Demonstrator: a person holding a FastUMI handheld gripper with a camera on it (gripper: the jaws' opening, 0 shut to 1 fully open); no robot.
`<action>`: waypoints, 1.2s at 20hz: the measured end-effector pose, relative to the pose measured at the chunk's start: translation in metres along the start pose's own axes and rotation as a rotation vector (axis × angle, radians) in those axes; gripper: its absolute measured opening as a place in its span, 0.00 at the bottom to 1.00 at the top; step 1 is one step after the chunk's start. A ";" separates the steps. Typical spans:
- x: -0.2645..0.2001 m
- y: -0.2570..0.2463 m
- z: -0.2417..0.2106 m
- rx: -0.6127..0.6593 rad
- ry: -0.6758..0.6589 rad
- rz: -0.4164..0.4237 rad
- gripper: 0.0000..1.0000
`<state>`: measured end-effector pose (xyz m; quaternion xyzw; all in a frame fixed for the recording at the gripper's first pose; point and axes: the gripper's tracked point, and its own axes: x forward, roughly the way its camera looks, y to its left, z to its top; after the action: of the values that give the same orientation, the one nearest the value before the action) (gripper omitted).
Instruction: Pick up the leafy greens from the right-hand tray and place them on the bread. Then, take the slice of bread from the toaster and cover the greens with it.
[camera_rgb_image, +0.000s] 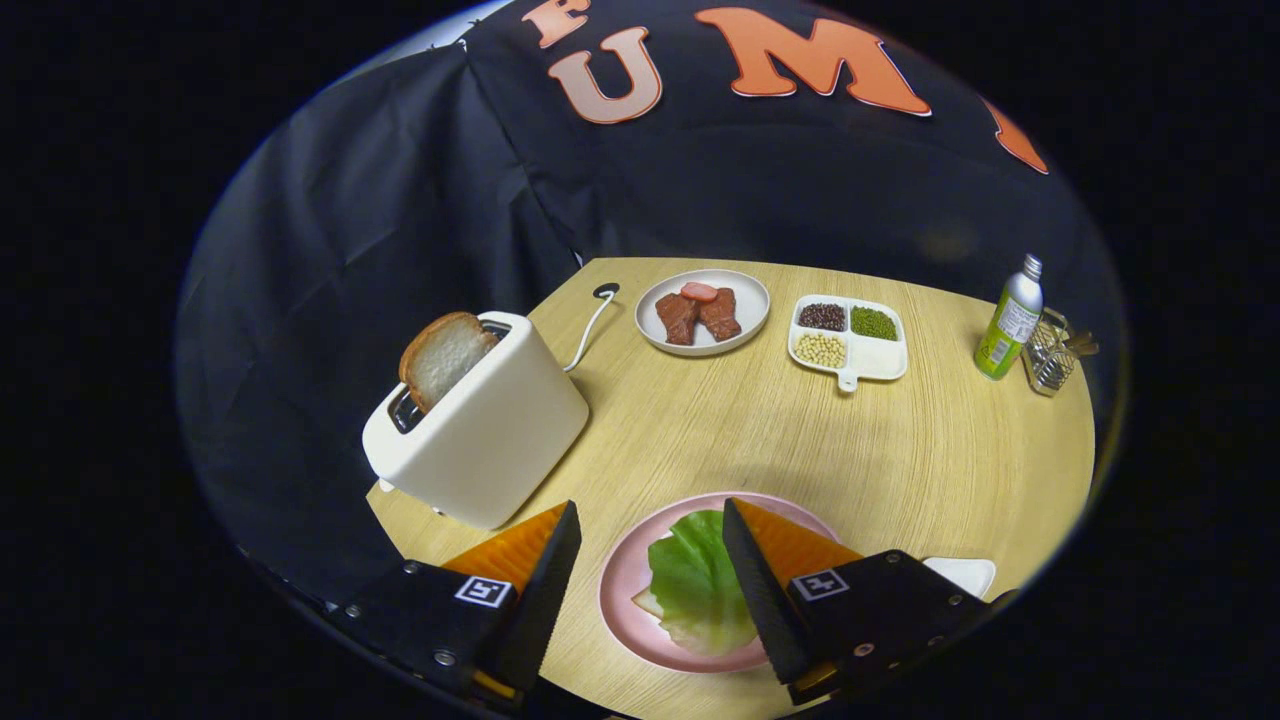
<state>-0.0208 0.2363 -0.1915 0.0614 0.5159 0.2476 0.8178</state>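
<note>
My gripper is spread wide and holds nothing. Between its fingers the lettuce leaf lies on a bread slice on the pink plate. Beyond, a second slice stands in the white toaster.

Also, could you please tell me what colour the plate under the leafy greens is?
Pink: the plate under the leafy greens shows best in the gripper view, between the open gripper fingers.

My gripper hangs over the pink plate, fingers spread wide apart, empty, one each side of it.
</note>
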 end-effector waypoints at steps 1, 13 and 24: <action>-0.001 0.007 0.007 0.006 -0.003 0.008 0.87; 0.013 0.108 0.087 0.005 0.004 0.101 0.88; 0.054 0.168 0.103 0.014 0.130 0.125 0.86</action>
<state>0.0307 0.4233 -0.1279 0.0828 0.5649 0.2980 0.7650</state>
